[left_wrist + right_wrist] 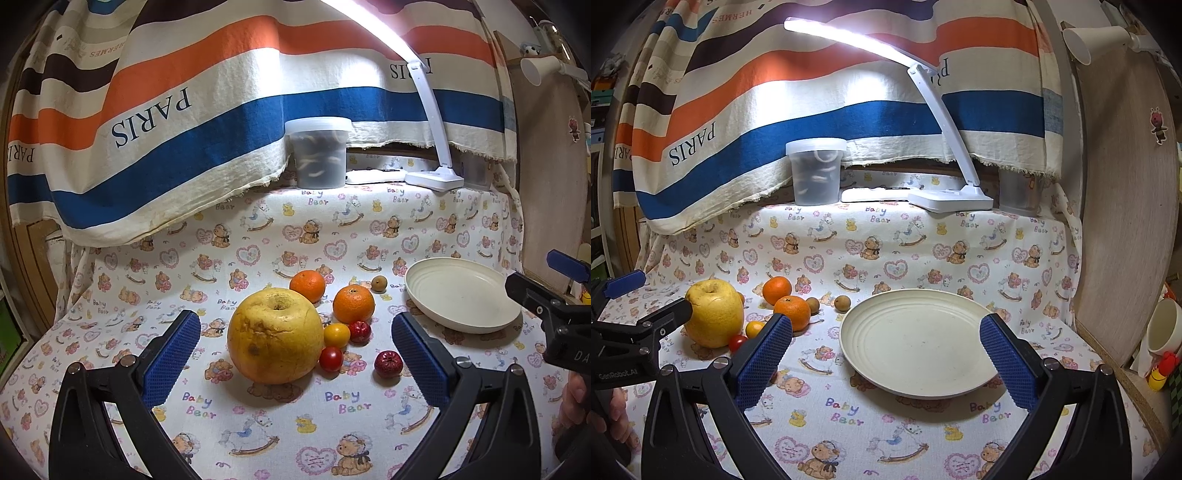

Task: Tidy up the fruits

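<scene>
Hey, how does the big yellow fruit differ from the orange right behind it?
The yellow fruit is far bigger than the orange. Its skin is pale yellow with brown blemishes, while the orange is bright and even. The yellow fruit shows a deep dimple on top; the orange shows none from here. Both are roundish and sit on the cloth, outside the plate.

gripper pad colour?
Blue, with a fine knurled texture, on both grippers' pads. Clearest in the left wrist view.

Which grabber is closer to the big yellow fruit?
Left. The left gripper is open right in front of the big yellow fruit; the right gripper faces the plate, further right.
</scene>
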The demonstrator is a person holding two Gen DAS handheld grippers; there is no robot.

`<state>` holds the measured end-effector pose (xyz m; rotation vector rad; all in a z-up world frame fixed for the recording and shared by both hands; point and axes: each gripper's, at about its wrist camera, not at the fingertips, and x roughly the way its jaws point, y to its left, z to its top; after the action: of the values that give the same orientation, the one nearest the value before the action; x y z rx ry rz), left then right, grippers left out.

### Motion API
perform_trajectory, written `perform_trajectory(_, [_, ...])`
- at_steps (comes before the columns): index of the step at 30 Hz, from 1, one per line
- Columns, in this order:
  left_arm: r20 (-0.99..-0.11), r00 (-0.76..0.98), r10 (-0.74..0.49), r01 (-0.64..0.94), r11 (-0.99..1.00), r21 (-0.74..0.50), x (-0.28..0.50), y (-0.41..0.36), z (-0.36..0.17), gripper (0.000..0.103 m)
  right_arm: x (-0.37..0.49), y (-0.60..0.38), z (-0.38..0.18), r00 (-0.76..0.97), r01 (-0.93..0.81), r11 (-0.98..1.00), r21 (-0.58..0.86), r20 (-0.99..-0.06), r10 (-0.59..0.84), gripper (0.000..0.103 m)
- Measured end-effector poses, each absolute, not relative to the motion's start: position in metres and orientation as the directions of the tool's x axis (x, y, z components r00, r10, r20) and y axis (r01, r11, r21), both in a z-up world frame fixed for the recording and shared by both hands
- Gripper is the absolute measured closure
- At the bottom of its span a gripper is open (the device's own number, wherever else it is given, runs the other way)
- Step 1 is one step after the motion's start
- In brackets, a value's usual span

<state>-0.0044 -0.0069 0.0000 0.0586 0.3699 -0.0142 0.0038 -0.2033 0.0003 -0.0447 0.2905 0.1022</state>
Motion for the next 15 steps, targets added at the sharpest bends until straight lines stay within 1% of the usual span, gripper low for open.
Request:
perform_trajectory(4, [-0.374, 0.927, 0.019, 0.001, 0.999, 0.052, -0.0017, -0.0051, -0.0012, 0.0, 0.0016, -0.2024, 0.003, 0.954, -0.108, 0.994, -0.03, -0.286, 0.095, 0.001])
perform_trajectory(11, [-0.387, 0.922, -0.012, 0.016, 1.0, 0.008, -0.0013, 0.002, -0.0022, 0.0, -0.0001, -0.2035, 0.004, 0.957, -0.115, 0.993, -0.028, -0.272, 0.104, 0.001])
perform_trajectory(15, [-0.388, 0.922, -0.006, 0.009, 1.0, 0.007, -0.0015, 0.0027, -0.0017, 0.0, -0.0017, -0.2028, 0.0036, 0.955, -0.127, 0.992, -0.025, -0.273, 0.115, 0.0])
